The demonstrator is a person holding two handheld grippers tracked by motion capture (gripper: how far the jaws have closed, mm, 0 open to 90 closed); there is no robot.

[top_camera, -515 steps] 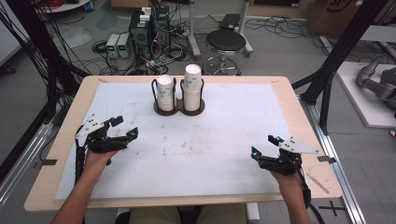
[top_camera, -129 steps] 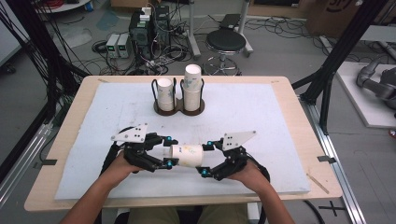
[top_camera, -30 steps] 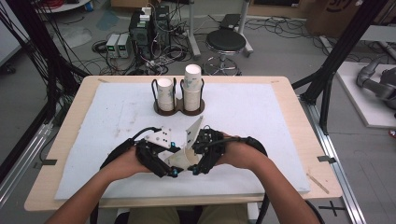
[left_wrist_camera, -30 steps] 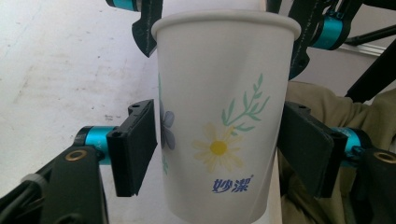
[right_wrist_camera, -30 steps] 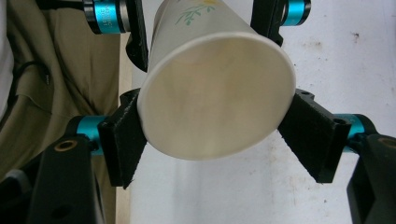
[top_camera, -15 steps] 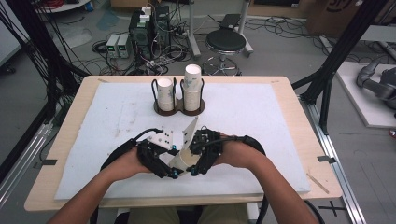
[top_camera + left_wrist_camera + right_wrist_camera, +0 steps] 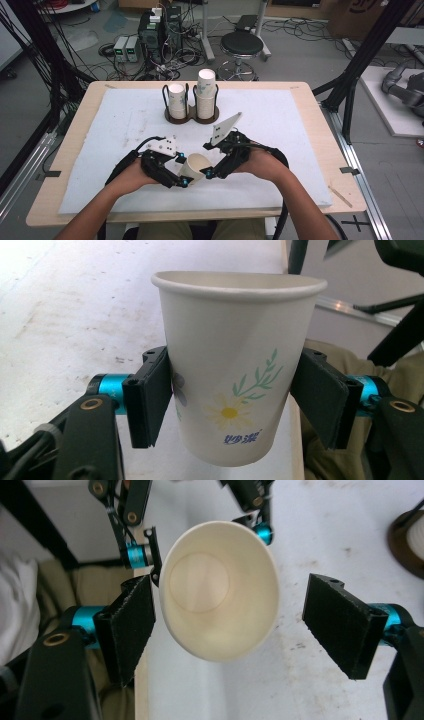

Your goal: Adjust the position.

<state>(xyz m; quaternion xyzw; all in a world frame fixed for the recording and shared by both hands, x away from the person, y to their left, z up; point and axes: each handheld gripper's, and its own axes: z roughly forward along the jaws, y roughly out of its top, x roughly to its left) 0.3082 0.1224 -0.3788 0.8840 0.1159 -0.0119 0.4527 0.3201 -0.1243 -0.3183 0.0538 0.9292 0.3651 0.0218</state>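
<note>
White paper cup with a daisy and green sprig print (image 7: 235, 375) clamped between the black jaws of the left hand-held gripper (image 7: 179, 172), near the middle of the tabletop's near edge, above the white foam mat (image 7: 100, 125). Pads pressed on opposite sides of the cup wall, low on the body, rim clear above them in the left gripper view. Cup tipped, open mouth turned toward the right hand-held gripper (image 7: 209, 172). Right hand-held gripper released, jaws spread wide, one pad just beside the cup rim (image 7: 220, 590), the other well apart from it; inside of the cup and its round base visible between them. Wooden tabletop (image 7: 310, 100) under the mat. Toward the far edge, a dark two-ring wire holder (image 7: 191, 116) with two stacks of white paper cups (image 7: 206, 92) standing upright.
</note>
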